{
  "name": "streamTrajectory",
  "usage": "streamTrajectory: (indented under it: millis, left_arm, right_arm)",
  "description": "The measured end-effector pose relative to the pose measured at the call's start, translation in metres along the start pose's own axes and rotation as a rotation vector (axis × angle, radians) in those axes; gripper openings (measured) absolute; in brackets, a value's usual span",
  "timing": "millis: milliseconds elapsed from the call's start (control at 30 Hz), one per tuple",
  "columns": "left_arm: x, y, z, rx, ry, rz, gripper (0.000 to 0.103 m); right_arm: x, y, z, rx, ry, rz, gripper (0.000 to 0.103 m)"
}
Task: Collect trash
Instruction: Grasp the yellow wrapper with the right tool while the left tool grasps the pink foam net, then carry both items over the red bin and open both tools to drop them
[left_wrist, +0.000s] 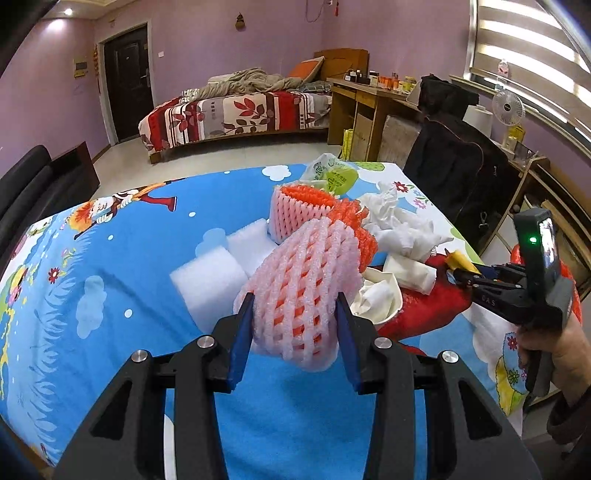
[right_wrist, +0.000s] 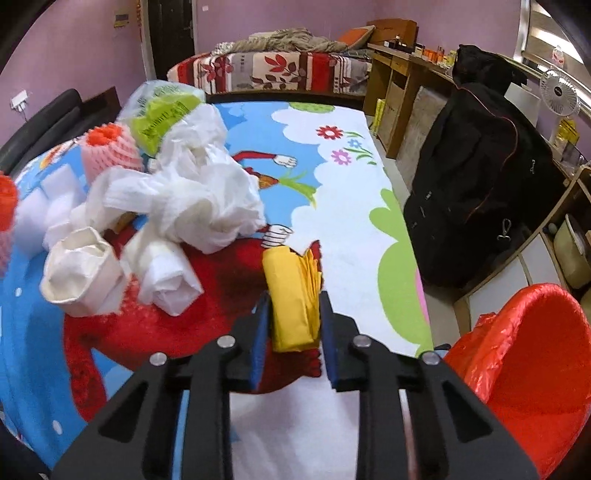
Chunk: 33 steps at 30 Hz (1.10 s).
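trash in your left gripper (left_wrist: 295, 325): a pink foam fruit net (left_wrist: 299, 288) sits between the blue pads, both pads pressed against its sides, so you are gripping it, lifted just above the cartoon tablecloth (left_wrist: 110, 258). holding it near one end lets the rest of the net hang free ahead of the fingers.
trash in your right gripper (right_wrist: 293, 317): a folded yellow paper (right_wrist: 293, 295) stands upright between the pads, which are closed on it. the squeeze falls across the folds, which looks like a way to keep the leaves from fanning out.
your right hand (left_wrist: 546, 354): seen from the left wrist camera, it wraps the handle low on the far right, with the tool pointing inward across the table edge.
red bin bag (right_wrist: 535, 369): just right of your right gripper, beyond the table edge, its mouth open toward you. judging by that, it is where both pieces belong.
pile still on the table: a crumpled paper cup (right_wrist: 79, 273), a rolled tissue (right_wrist: 170, 277) and a heap of white tissue (right_wrist: 199, 199) lie touching one another on the cloth's red patch.
further back: white foam blocks (left_wrist: 210, 273), a second foam net (left_wrist: 299, 210) with an orange core, and a green printed plastic bag (right_wrist: 162, 114).
progress: early, in my judgement. most of the pile is left.
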<state>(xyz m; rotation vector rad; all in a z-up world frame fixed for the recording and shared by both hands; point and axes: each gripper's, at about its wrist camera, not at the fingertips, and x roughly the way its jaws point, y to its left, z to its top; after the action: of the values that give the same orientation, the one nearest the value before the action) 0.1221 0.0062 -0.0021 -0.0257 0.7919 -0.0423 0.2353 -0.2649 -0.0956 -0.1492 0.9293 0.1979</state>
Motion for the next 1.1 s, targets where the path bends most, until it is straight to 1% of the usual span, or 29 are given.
streamTrajectory:
  millis: [133,333,400,500,700,800,967,1100]
  left_arm:
    - [0.002,-0.002,0.000,-0.016,0.001,-0.009,0.039]
    - [0.003,-0.013,0.003,-0.008,-0.005,-0.020,0.039]
    - [0.003,-0.020,0.005,0.000,-0.011,-0.030,0.039]
    - [0.003,-0.036,0.010,0.022,-0.018,-0.054,0.039]
    - [0.002,-0.086,0.021,0.081,-0.034,-0.133,0.039]
    - [0.004,-0.118,0.026,0.121,-0.039,-0.183,0.039]
    - [0.006,-0.175,0.029,0.190,-0.035,-0.290,0.039]
    - [0.010,-0.217,0.032,0.242,-0.027,-0.351,0.039]
  right_arm:
    - [-0.021,0.001,-0.005,0.024,-0.054,0.037,0.024]
    - [-0.070,-0.007,-0.014,0.085,-0.145,0.083,0.024]
    - [-0.082,-0.012,-0.018,0.100,-0.164,0.085,0.024]
    - [-0.101,-0.021,-0.025,0.115,-0.195,0.066,0.024]
    - [-0.133,-0.044,-0.044,0.144,-0.232,-0.013,0.024]
    - [-0.145,-0.058,-0.053,0.165,-0.246,-0.043,0.024]
    - [-0.160,-0.089,-0.070,0.220,-0.256,-0.087,0.024]
    - [-0.172,-0.114,-0.084,0.258,-0.264,-0.128,0.025]
